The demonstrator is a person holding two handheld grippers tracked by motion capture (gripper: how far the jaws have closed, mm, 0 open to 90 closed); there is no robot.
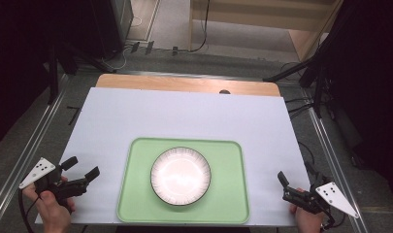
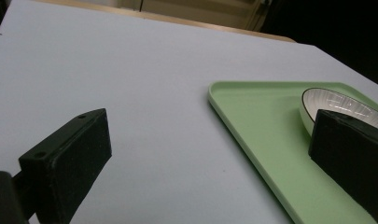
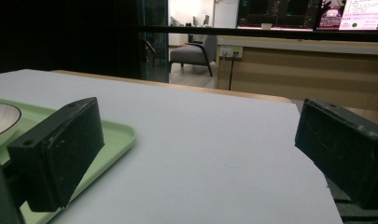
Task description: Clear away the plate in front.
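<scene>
A: Pale green tray (image 1: 228, 194) near the front edge of the white table (image 1: 184, 116), seen from the high view, with one striped white plate (image 1: 180, 175) sitting in its middle — nothing on the plate, nothing else in the tray. The left gripper (image 1: 82, 167) waits just left of the tray, jaws spread and holding nothing; the right gripper (image 1: 293, 180) sits a little farther off on the tray's right, also spread and empty.

B: What worries you?

A: In my judgement, a shallow glazed plate is slippery. A pinch on one rim could tip it or skate it across the tray.

B: And the left gripper view?

A: The left gripper (image 2: 210, 154) is wide apart, one jaw over bare table left of the tray (image 2: 252, 126), the other over the tray and in front of the plate (image 2: 336, 100). Closing from there could knock the rim.

B: The right gripper view?

A: The right gripper (image 3: 200, 154) stands open too — the tray (image 3: 116, 133) corner and a slice of plate (image 3: 2, 119) lie off to one side. A low approach might catch the tray's lip and shove the whole lot.
</scene>
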